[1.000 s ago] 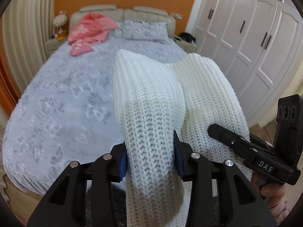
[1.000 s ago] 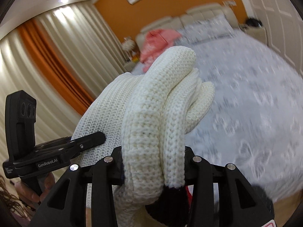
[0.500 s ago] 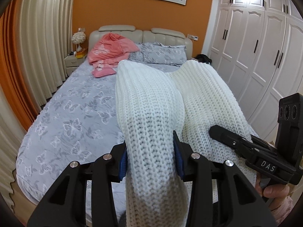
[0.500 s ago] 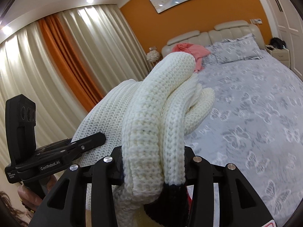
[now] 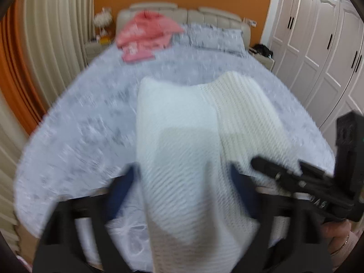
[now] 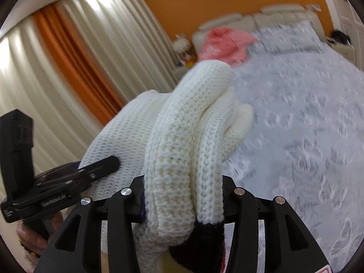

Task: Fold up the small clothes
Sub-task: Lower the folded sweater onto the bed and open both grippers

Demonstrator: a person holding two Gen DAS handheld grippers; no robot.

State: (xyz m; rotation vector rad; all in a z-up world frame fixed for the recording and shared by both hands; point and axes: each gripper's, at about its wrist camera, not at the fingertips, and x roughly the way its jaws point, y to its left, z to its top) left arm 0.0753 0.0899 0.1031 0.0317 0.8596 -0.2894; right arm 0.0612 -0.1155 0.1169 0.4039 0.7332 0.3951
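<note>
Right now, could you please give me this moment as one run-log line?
step: carrying | left gripper: shut on sweater | right gripper: shut on sweater | sweater: held above bed | pink clothes: near headboard

Your left wrist view is motion-blurred: the left gripper (image 5: 182, 182) fingers smear, bedspread (image 5: 91, 125) pattern unreadable. White knit (image 6: 182, 159) hides your right gripper (image 6: 184, 195) pads and runs off the bottom edge.

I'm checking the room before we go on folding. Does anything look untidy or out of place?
Yes: a pink garment lies crumpled against the headboard, unfolded. The white knit sweater is bunched thick in the right gripper and hangs between it and the left gripper, above the bed.
</note>
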